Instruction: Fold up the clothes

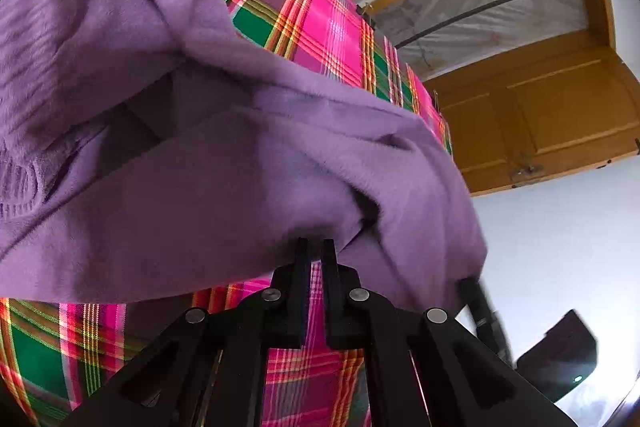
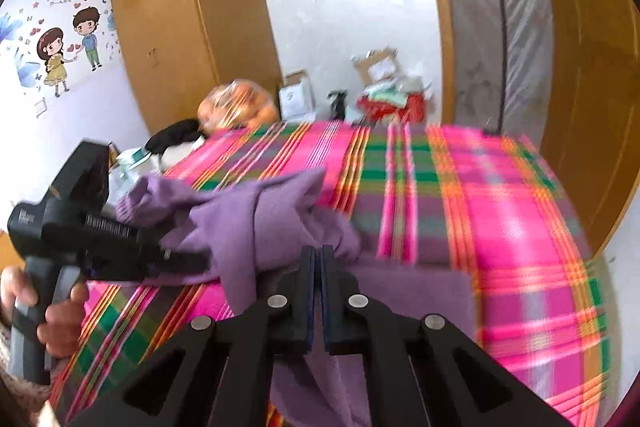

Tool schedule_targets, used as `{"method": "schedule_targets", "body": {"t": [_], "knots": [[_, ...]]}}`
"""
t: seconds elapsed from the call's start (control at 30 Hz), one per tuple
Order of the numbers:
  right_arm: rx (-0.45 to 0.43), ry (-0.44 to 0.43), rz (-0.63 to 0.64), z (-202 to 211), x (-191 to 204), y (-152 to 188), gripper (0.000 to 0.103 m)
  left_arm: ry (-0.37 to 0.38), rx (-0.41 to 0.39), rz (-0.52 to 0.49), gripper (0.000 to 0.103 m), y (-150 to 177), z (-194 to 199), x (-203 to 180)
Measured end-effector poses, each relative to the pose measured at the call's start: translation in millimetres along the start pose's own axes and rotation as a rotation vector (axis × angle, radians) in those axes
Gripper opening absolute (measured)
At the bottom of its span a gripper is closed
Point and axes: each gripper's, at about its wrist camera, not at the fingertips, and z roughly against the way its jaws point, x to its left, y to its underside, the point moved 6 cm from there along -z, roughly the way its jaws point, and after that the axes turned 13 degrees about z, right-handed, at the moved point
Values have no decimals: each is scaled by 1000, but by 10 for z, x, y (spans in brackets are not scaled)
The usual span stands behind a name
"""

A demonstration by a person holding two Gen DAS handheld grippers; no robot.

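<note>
A fuzzy purple garment (image 1: 248,163) hangs bunched above the pink and green plaid bed sheet (image 1: 320,23). My left gripper (image 1: 316,242) is shut on a fold of its near edge, and the cloth drapes over the fingertips. In the right wrist view the purple garment (image 2: 256,223) is a crumpled heap, with a flat part lying under my right gripper (image 2: 318,250). That gripper's jaws are together and pinch the cloth at the tips. The left gripper (image 2: 196,261), held by a hand (image 2: 60,319), bites into the heap from the left. One blurred right finger (image 1: 478,301) shows at the garment's hanging corner.
The plaid sheet (image 2: 460,211) covers the whole bed. Cardboard boxes (image 2: 376,71), a red bag (image 2: 392,107) and an orange bundle (image 2: 236,107) crowd its far edge. A wooden wardrobe (image 2: 176,27) and a wrapped mattress (image 2: 488,19) stand behind. A wooden door (image 1: 552,123) is beside the bed.
</note>
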Motion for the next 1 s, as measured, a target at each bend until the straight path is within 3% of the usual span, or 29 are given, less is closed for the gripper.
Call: {"method": "schedule_targets", "body": {"t": [0.1,0.2,0.37,0.57,0.63,0.7,0.8,0.87,1.0], "knots": [[-78,78,21,159,-64,-172,0,16,13,-26,5,43,3,-67],[-97,54,18,234,-98,-283,0,19,1,-67,4,72,39,-141],[-44,-13,7,176,-66,-166,1,21,-10,-104,4,118,84,-212],[101,-57,8,-41,-18,253,3,34,-40,-162,5,165,206,-328],[151,-75,-28,-145,-59,372,13,38,-68,-197,5,179,255,-417],[181,-74,-37,-191,-63,457,35,44,-95,-236,7,194,289,-519],[174,-120,-22,-143,12,583,47,37,-100,-291,7,242,240,-648],[180,-135,-20,-150,54,631,52,33,-99,-326,7,274,202,-702],[184,-143,-34,-230,100,615,53,23,-95,-364,7,344,167,-756]]}}
